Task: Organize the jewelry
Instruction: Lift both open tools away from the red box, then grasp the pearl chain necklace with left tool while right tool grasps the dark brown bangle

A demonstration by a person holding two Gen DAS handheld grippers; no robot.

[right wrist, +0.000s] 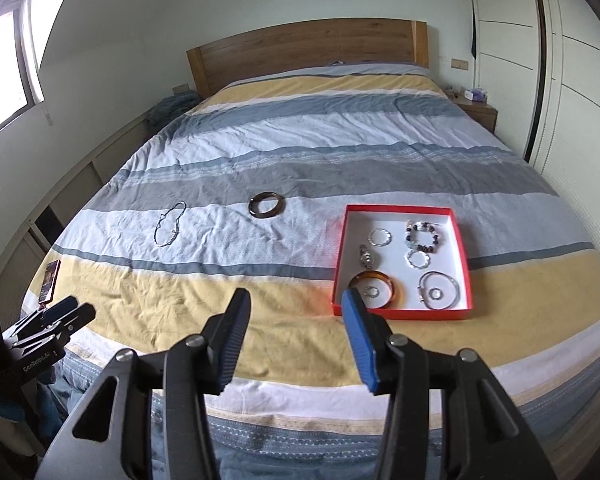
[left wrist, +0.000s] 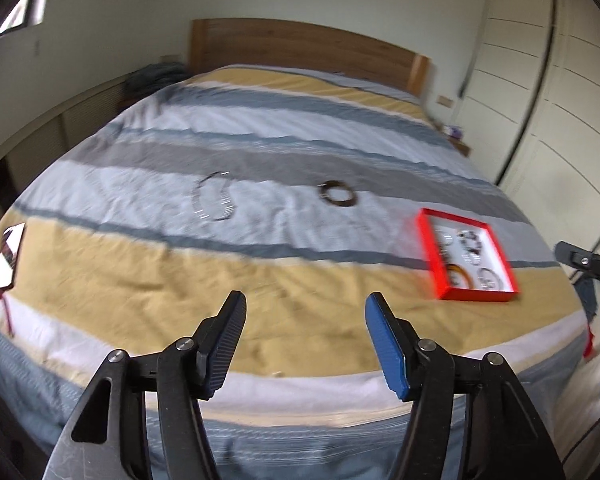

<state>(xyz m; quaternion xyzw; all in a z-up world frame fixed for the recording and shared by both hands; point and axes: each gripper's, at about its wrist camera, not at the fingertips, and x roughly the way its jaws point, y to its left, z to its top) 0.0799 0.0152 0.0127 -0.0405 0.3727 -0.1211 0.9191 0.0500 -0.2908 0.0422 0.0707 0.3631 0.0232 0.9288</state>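
A red box [right wrist: 462, 256] with a white floor lies on the striped bedspread and holds several bracelets, rings and a watch; the left wrist view has the red box [left wrist: 432, 252] at the right. Loose on the cover lie a thin silver chain [right wrist: 170, 224] and a dark brown bangle [right wrist: 267, 205]. The left wrist view, blurred, has the chain [left wrist: 214, 200] and bangle [left wrist: 338, 194] mid-bed. My left gripper [left wrist: 305, 312] hangs open over the yellow stripe near the bed's foot, holding nothing. My right gripper [right wrist: 296, 308] is open and empty, just left of the box's near corner.
A small framed card with a red ribbon [left wrist: 7, 260] lies at the bed's left edge. A wooden headboard [right wrist: 308, 48] stands at the far end, a nightstand [right wrist: 478, 110] to its right, white wardrobe doors [right wrist: 560, 80] along the right wall. The left gripper [right wrist: 58, 316] shows at the right wrist view's left edge.
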